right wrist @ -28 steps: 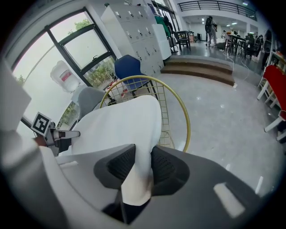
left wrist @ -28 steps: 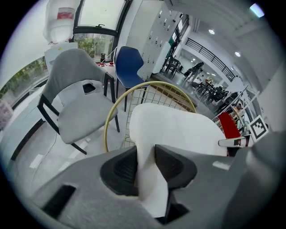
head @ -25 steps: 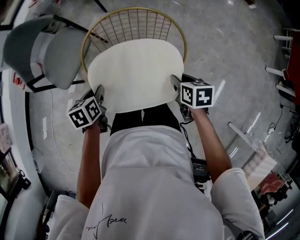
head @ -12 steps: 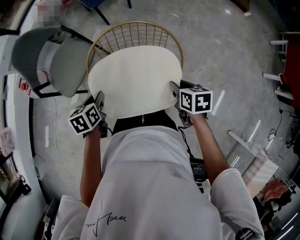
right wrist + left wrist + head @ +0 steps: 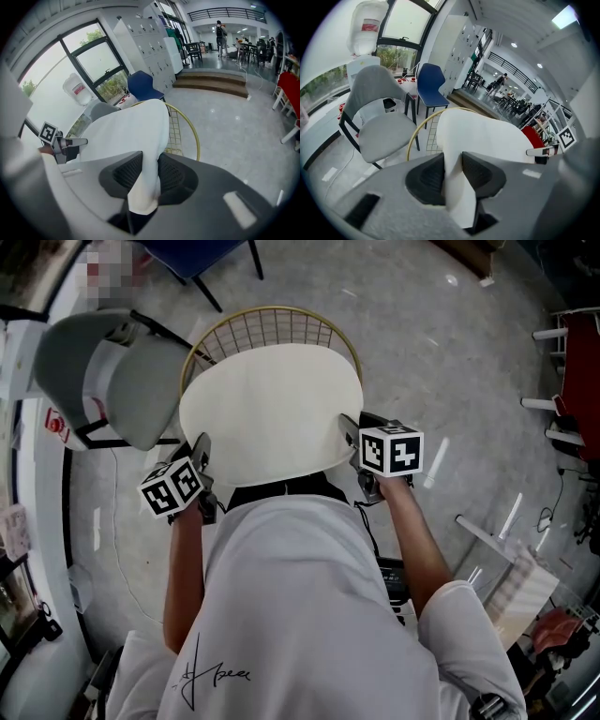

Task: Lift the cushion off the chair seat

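Note:
A round cream cushion (image 5: 267, 409) hangs above the gold wire chair (image 5: 272, 324), held at its two near corners. My left gripper (image 5: 200, 454) is shut on the cushion's left edge, and the fabric (image 5: 452, 183) is pinched between its dark pads. On the right edge my right gripper (image 5: 349, 429) is shut too, with the cushion (image 5: 143, 180) squeezed between its pads. The wire chair rim (image 5: 419, 126) shows behind the cushion in the left gripper view, and the chair (image 5: 187, 126) shows past it in the right gripper view. The chair seat itself is hidden under the cushion.
A grey padded chair (image 5: 112, 371) stands just left of the wire chair. A blue chair (image 5: 431, 84) and a water dispenser (image 5: 365, 37) stand behind it. White racks and red items (image 5: 572, 362) line the right side. Grey floor (image 5: 450, 343) surrounds the chairs.
Both grippers have risen with the cushion, and its front edge now hangs higher above the wire chair. The grips look the same.

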The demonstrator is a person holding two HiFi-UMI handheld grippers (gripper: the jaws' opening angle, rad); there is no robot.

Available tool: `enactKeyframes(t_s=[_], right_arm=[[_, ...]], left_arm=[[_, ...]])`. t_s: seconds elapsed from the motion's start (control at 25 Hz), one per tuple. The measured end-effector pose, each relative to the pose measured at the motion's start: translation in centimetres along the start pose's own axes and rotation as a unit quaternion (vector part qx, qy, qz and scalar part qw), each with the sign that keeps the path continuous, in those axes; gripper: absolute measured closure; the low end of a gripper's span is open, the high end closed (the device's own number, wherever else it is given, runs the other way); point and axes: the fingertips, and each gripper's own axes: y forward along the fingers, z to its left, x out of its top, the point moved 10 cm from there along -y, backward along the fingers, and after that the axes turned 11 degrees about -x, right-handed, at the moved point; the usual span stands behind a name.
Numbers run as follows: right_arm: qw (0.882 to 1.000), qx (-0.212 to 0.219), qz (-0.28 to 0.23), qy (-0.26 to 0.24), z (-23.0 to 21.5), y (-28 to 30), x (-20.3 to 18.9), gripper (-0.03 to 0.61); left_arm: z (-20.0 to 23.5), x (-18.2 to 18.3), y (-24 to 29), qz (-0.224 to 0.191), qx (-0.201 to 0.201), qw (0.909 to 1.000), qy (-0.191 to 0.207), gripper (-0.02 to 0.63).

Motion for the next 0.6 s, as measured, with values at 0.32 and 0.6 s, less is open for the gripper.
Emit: enactKeyframes(t_s=[0.32, 0.6], right_arm=[[1.000, 0.006, -0.010, 0.003, 0.2, -1.0, 0.1, 0.478], [0.999, 0.019, -0.023, -0.015, 0.6, -1.7, 0.8, 0.488]], left_arm=[[-0.6, 0.3, -1.1, -0.011, -0.004, 0.9999, 0.006, 0.502], [-0.8, 0.3, -1.9, -0.024, -0.003, 0.9997, 0.002, 0.505]])
